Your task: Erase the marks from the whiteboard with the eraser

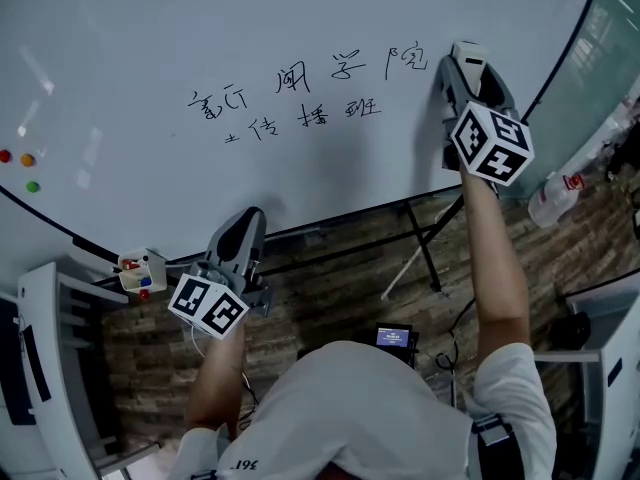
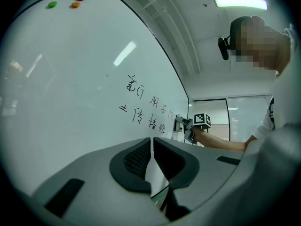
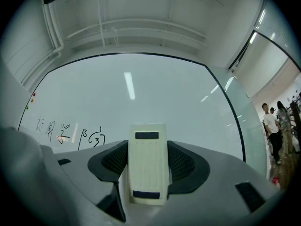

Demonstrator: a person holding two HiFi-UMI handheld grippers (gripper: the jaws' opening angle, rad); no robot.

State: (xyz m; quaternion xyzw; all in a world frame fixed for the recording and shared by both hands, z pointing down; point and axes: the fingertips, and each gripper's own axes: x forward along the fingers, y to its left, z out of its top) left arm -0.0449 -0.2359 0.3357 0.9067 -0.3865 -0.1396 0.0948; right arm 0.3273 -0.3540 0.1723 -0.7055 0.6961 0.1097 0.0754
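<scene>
Right claw [image 3: 148, 160] grips eraser [image 3: 147, 175] near seemingly Chinese handwriting [image 1: 297, 76].

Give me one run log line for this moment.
right tongs: shut on eraser | eraser: at whiteboard, right of writing | writing: not yet erased | left tongs: shut, empty

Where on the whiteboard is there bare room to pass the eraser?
Bare: the stretch between the magnets and the writing, and the band above the writing. Crowded: right of the writing, where the right hand-held gripper holds the eraser.
</scene>
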